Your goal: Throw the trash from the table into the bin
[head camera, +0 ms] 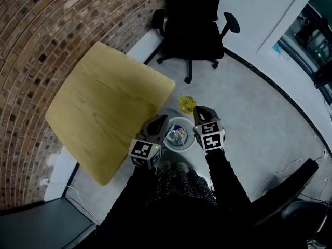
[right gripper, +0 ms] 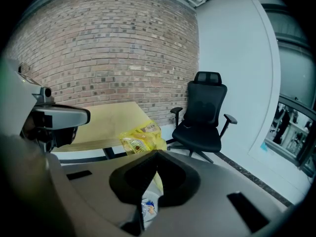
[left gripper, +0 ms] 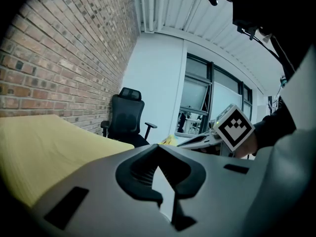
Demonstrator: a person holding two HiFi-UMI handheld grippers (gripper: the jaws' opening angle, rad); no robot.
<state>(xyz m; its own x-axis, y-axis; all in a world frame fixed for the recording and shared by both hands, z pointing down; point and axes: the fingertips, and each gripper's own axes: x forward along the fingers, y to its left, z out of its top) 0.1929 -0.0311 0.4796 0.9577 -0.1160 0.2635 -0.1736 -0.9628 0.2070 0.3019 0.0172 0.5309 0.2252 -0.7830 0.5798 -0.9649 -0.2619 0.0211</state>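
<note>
The right gripper [right gripper: 157, 153] has its dark, ridged fingers [right gripper: 129, 177] closed. From the right gripper view they appear to pinch a yellow wrapper [right gripper: 139, 141] at the very tips, though the nip itself is hard to make out. The wrapper is thin, glossy printed film, crumpled and puffed. It stands out beyond the tips, and a strip of it trails down behind the gap between the fingers. It is carried this way, clear of the bench, so that it can drop free once it is over the bin [head camera: 174, 148].

In the head view the wrapper is off the bench [head camera: 104, 113] and sits just past the bin's far rim, not yet above its mouth. The bin is a small, round, white pail on the floor [head camera: 259, 118], between the two grippers and right beside the bench's corner. Pale and blue scraps [head camera: 178, 135] already lie inside it.

The left gripper [left gripper: 158, 148] is likewise closed, its tips meeting on nothing, and is held idle beside the bin. The bench's top is matt yellow wood grain with rounded corners and shows no litter. Beyond it are a black mesh-backed office chair [head camera: 192, 30] and a rough brick wall [head camera: 46, 25].
</note>
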